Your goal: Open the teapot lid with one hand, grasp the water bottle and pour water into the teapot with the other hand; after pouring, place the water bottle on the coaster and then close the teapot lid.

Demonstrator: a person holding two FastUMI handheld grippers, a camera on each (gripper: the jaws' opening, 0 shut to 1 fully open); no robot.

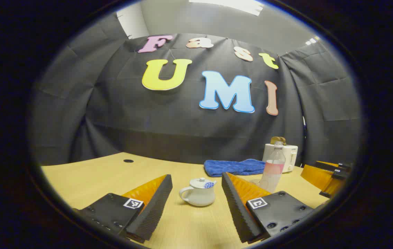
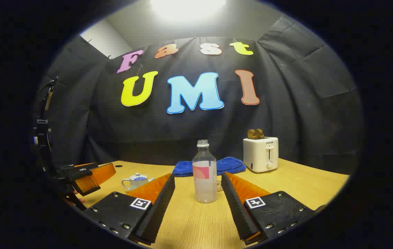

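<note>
Your left claw (image 1: 196, 193) stands open above the wooden worktop (image 1: 89, 176), its two fingers spread wide, and the single white teapot (image 1: 198, 192) sits between and beyond them, untouched, lid on, handle turned to the left of that view. In the left gripper view the right finger covers the foot of the one water bottle (image 1: 273, 171), so you cannot see what the bottle stands on there. Your right claw (image 2: 198, 197) is also open, holding nothing, with the bottle (image 2: 204, 172) upright on the worktop between its fingertips and clear of both. A small part of a round thing, perhaps the coaster (image 2: 219, 187), peeks from behind the bottle in the right gripper view; it is too hidden to be sure. Behind lie one blue towel (image 2: 229, 164) and one white toaster (image 2: 261, 154) holding two slices.
</note>
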